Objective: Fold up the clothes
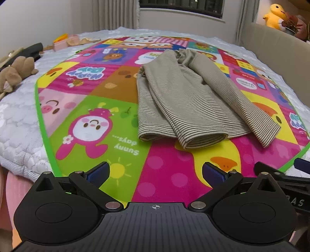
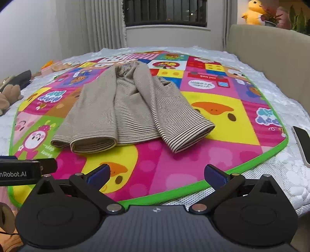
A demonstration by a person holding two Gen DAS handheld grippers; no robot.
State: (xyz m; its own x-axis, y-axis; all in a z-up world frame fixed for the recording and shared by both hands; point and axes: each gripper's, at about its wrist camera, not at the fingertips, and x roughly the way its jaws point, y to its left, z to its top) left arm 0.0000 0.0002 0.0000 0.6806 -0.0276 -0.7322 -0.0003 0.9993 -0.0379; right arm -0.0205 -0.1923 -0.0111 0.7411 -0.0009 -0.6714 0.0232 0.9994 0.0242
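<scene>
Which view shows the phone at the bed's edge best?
The right wrist view: the phone lies on the white bedding beside the colourful mat. The left wrist view does not show it.

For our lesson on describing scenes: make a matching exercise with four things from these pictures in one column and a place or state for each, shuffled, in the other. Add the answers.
Things
1. striped top
2. yellow plush duck
3. brown plush toy
4. left claw

Places or states
A. open, holding nothing
B. on the ledge behind the headboard
C. on the colourful mat, sleeves folded in
D. at the bed's left edge

Pairs: 1-C, 2-B, 3-D, 4-A
</scene>
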